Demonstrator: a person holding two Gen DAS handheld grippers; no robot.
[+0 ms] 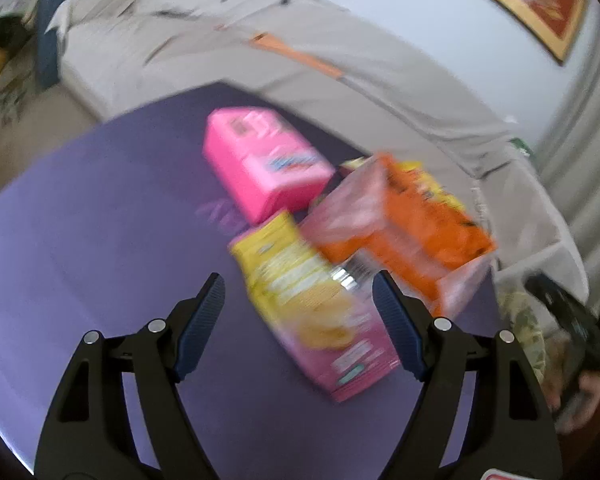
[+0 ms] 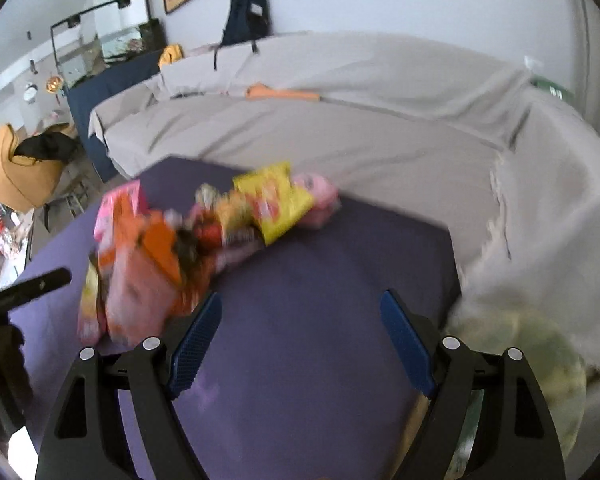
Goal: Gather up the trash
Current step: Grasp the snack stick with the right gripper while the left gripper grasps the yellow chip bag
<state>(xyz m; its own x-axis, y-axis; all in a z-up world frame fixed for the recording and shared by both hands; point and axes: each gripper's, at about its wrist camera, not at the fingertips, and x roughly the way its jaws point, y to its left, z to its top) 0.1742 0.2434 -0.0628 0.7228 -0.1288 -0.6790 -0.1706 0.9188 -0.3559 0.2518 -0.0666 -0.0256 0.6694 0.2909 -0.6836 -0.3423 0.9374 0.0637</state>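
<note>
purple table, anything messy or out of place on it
Yes: empty-looking snack packaging lies in a loose heap on the purple table, a yellow-pink box tipped on its side against an orange box, a pink box behind. Nothing looks spilled.

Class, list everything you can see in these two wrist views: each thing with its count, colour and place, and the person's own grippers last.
Table: one, purple, in front of the sofa.
Pink box: one, far side of the pile.
Yellow-pink box: one, nearest, between the left gripper's fingers.
Orange box: one, right of the yellow-pink box.
Yellow packet: one, back of the pile.
Sofa: one, grey cover, behind the table.
Backpack: one, dark, on the sofa back.
Left gripper: black, blue pads, open.
Right gripper: black, blue pads, open above bare table.
</note>
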